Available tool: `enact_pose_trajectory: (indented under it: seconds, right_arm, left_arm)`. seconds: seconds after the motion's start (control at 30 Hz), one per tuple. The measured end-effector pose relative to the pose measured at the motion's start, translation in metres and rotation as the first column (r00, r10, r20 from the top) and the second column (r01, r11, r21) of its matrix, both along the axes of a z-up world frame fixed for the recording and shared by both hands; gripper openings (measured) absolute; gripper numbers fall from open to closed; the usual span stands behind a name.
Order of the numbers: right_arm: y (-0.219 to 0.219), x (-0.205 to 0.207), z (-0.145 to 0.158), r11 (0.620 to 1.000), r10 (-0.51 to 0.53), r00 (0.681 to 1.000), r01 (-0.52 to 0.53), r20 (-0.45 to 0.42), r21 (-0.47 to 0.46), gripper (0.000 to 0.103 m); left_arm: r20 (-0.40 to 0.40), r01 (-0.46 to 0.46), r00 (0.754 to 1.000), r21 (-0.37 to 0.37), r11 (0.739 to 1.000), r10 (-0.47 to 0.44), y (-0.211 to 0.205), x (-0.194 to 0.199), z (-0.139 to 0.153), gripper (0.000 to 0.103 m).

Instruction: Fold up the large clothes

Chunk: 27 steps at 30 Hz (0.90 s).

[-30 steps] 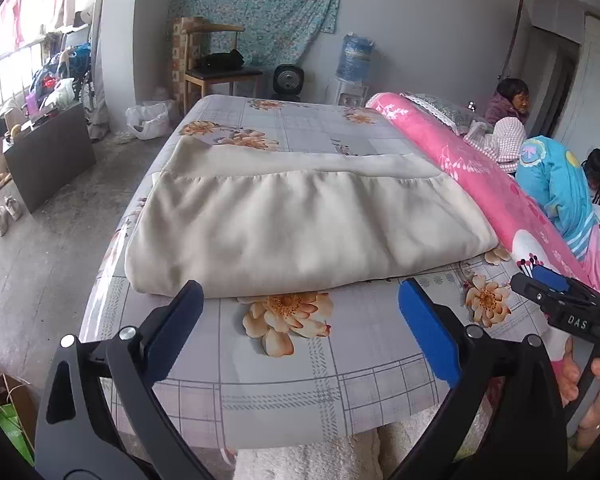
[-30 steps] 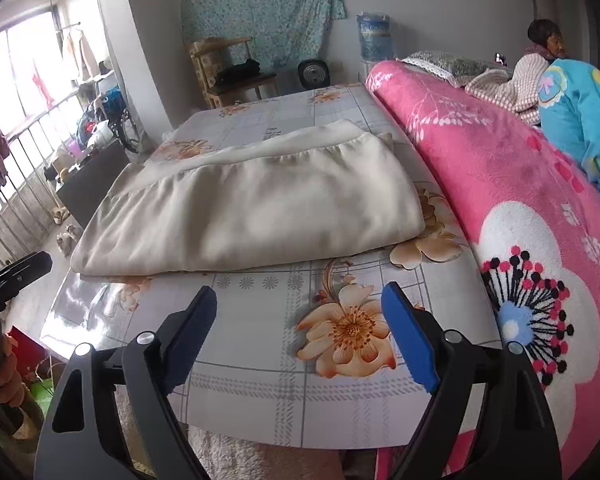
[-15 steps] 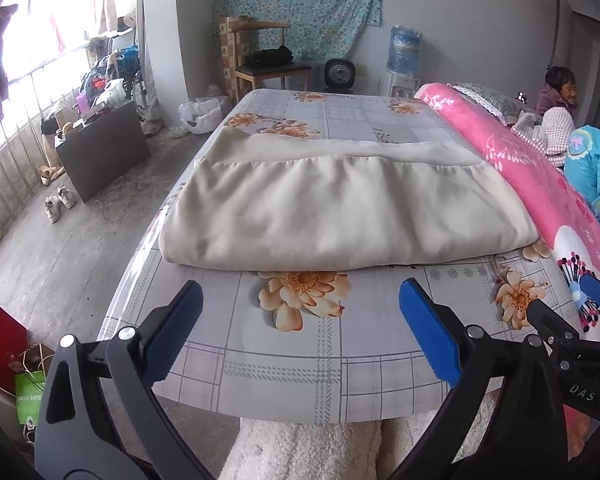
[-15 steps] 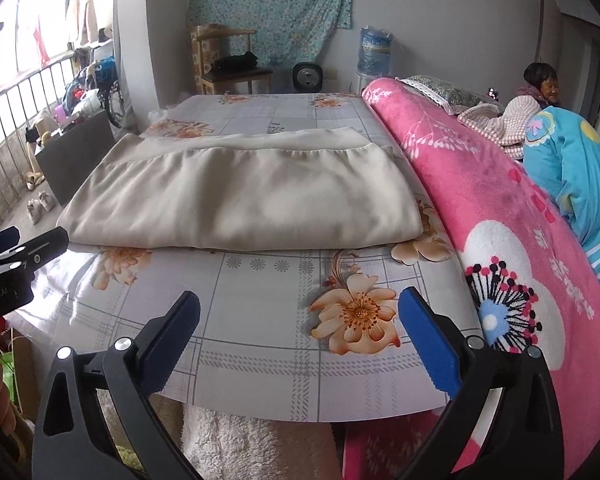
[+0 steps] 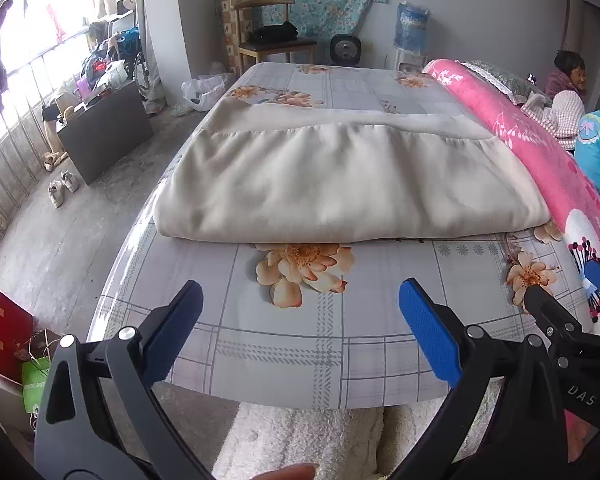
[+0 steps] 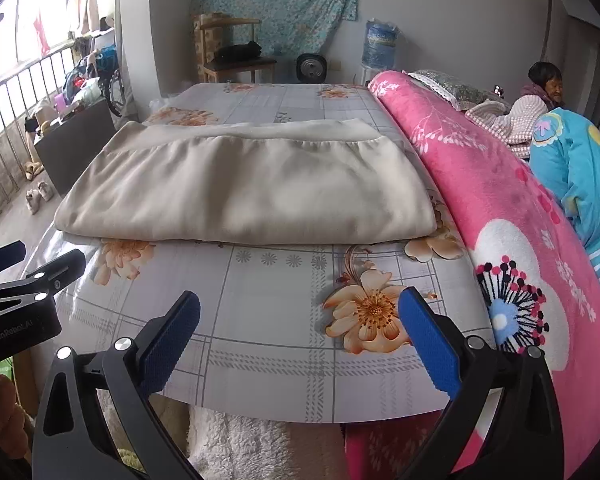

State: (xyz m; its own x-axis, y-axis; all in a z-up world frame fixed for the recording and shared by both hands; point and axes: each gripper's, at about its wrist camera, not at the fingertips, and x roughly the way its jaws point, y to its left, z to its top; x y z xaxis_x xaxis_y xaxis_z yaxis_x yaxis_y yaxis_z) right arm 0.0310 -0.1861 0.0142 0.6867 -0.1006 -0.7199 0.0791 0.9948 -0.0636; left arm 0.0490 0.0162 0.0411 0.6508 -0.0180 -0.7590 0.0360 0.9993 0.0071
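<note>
On flowered table (image 5: 284, 344), cream garment (image 5: 340, 184), folded flat

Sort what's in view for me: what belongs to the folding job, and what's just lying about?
Job: beige cloth, folded on the table; left gripper and right gripper, both open and empty.

Lying about: pink blanket, chair, water bottle, shoes, bags.

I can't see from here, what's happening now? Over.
Left gripper open, right gripper open, both empty. Beige cloth folded on table. Nothing blocking.
</note>
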Motion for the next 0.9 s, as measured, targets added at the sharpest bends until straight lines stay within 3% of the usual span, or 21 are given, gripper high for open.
enact_pose_trajectory:
  seconds: [0.9]
  right_arm:
    - [-0.001, -0.0011, 0.0043, 1.0, -0.017, 1.0, 0.017, 0.0, 0.002, 0.097]
  left_arm:
    - [-0.028, 0.03, 0.999, -0.014, 0.999, -0.03, -0.006, 0.0004, -0.002, 0.095]
